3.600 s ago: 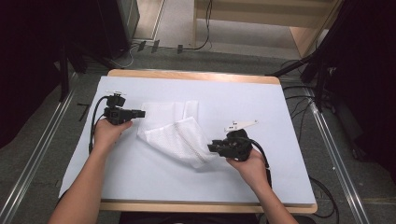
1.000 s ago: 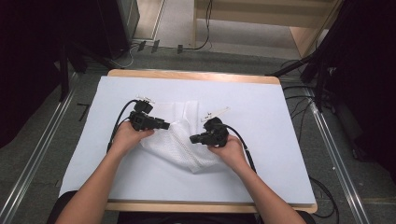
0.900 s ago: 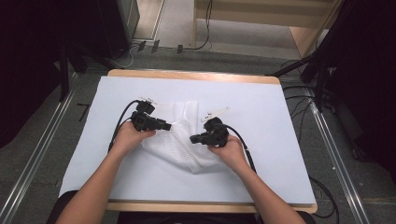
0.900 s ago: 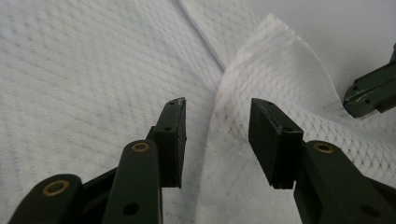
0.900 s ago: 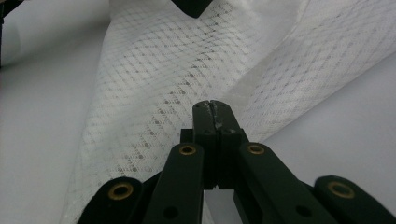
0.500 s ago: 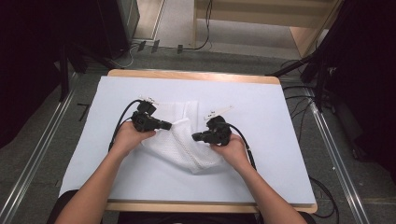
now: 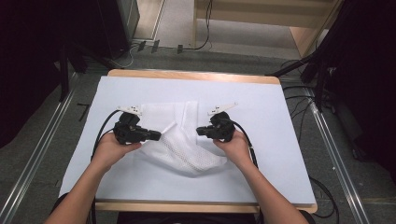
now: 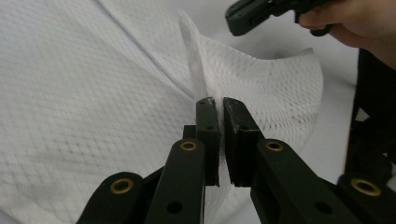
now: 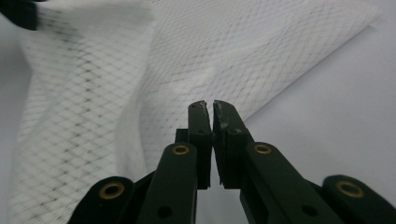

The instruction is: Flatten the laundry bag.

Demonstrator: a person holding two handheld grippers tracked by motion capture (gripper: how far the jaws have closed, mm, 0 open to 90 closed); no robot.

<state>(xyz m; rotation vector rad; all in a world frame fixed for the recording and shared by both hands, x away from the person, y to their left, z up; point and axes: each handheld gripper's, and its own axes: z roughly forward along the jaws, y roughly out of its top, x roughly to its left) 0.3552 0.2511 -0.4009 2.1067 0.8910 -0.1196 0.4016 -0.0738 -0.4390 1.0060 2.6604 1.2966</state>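
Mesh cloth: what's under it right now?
Around the mesh cloth the white table cover shows on every side, so it lies on that. The left gripper pinches one edge up; whatever lies beneath the rest is covered.

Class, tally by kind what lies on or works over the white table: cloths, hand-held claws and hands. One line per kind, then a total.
White mesh cloth: 1
Black claws: 2, the left claw and the right claw
Hands: 2, the left hand and the right hand
Total: 5

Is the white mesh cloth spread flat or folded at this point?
Folded and rumpled: the white mesh cloth lies in overlapping layers, one edge lifted between the left gripper pads.
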